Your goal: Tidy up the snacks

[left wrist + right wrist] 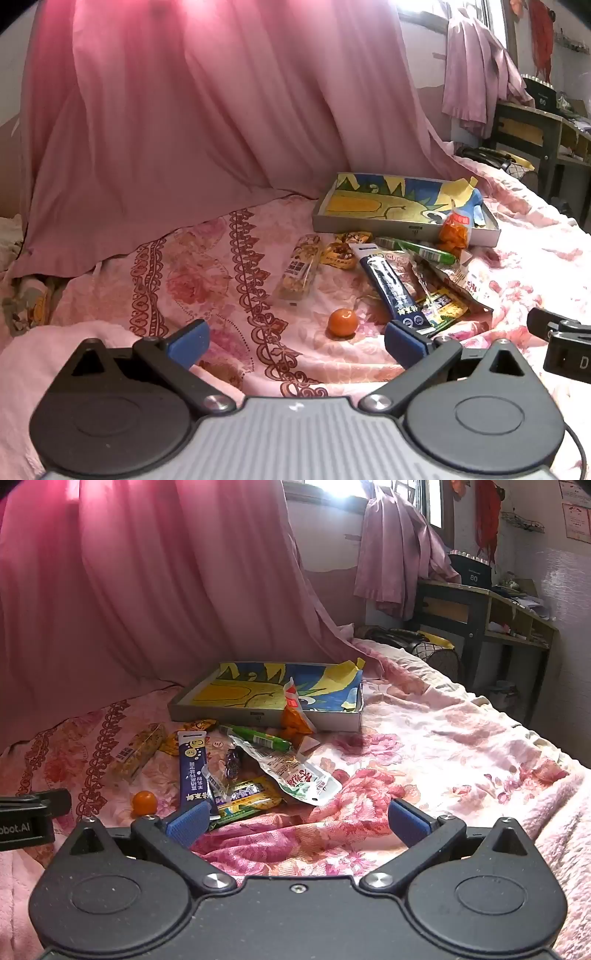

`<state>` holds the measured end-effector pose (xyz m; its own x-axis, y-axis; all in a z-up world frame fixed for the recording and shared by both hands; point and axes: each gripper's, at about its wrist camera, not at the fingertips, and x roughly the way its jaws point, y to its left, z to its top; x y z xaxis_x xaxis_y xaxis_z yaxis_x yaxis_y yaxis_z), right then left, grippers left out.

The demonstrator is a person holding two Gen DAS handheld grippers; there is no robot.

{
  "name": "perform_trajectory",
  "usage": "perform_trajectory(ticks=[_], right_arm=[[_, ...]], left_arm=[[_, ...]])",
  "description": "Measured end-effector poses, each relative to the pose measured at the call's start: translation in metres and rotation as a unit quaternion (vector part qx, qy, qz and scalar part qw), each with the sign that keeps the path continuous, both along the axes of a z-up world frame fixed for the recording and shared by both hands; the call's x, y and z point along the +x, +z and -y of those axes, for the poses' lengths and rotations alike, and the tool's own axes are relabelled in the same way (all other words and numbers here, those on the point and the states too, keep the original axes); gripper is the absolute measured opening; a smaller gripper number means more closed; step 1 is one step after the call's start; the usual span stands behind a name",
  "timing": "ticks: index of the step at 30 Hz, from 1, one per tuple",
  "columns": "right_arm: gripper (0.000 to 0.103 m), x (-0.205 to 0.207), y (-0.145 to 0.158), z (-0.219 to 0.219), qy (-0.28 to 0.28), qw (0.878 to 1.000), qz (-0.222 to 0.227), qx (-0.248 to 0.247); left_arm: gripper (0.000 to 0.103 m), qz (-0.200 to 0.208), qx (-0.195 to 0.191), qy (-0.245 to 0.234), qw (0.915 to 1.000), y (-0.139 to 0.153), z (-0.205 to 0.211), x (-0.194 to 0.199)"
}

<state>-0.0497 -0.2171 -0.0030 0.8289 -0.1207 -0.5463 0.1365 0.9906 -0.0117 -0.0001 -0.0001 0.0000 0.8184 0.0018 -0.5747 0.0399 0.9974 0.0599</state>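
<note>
A bed (443, 738) with a pink flowered cover carries everything. A shallow box (266, 712) with a blue and yellow picture inside lies on it near the pink curtain. Just in front of the box, snack packets are scattered in a loose heap: a dark blue stick packet (192, 768), a green stick (258, 735), a clear bar packet (299, 273). A small orange (342, 322) sits apart, nearer the camera.

Each gripper, left (295, 341) and right (297, 819), has blue ribbed pads (188, 341) on black linkage arms with silver pivot screws (218, 402), round black housings lower left and right, and a ribbed centre plate.
</note>
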Motion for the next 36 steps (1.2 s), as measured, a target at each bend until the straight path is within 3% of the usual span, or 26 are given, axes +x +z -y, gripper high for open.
perform_trajectory(ticks=[36], right_arm=[[0.103, -0.0003, -0.0005, 0.0005, 0.000, 1.000, -0.002, 0.001]], left_arm=[[0.103, -0.006, 0.003, 0.000, 1.0000, -0.0001, 0.0002, 0.0004]])
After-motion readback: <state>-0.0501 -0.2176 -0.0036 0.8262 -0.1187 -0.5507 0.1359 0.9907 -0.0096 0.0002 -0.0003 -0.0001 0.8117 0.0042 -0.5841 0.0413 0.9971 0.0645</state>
